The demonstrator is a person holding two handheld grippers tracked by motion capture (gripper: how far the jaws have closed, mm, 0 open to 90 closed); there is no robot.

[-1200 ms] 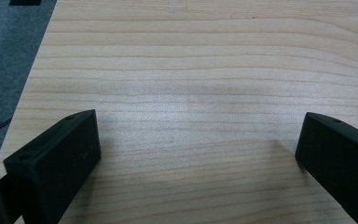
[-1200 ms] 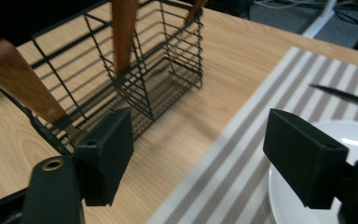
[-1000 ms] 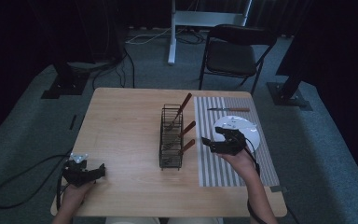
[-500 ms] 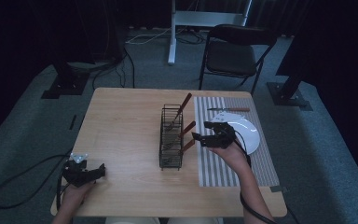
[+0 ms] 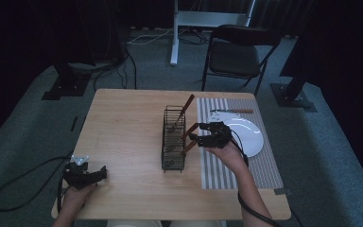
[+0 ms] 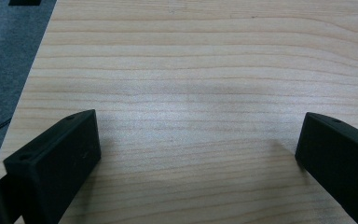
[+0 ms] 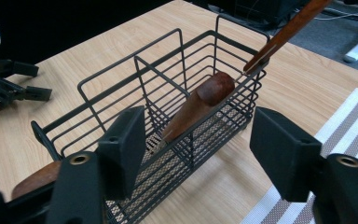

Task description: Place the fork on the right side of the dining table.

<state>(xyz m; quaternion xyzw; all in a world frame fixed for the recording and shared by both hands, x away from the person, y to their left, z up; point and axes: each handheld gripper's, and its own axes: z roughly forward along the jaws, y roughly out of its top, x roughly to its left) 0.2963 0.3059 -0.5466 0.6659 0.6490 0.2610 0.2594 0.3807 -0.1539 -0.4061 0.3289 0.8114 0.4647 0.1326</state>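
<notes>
The wooden table [image 5: 123,123] is the largest thing in the high view, reaching from about 9 o'clock to 3 o'clock across the middle; on its right part, around 3 o'clock, lies a striped placemat [image 5: 246,172], and on the mat's far half sits a white plate [image 5: 251,138], with a wooden-handled knife [image 5: 232,111] lying flat on the mat just beyond the plate, toward 1 o'clock.

At the centre of the table stands a black wire cutlery basket [image 5: 174,138], upright, divided into compartments, just left of the mat's edge; three wooden handles rise from it: the tall utensil [image 5: 185,108] leans out of the far compartment toward 1 o'clock, the middle handle [image 7: 200,105] tilts toward 3 o'clock over the basket's rim, and a nearer handle [image 5: 189,146] tilts the same way.

The right gripper [image 5: 199,138] is held level just right of the basket, at 3 o'clock from it, pointing at the middle handle; its jaws have just been closing, stand moderately apart, and in the right gripper view the handle shows between them but beyond the pads, untouched.

The left gripper [image 5: 100,173] rests at 7 o'clock near the table's front left corner, well apart from the basket; its jaws stand wide over bare wood, gripping nothing.
</notes>
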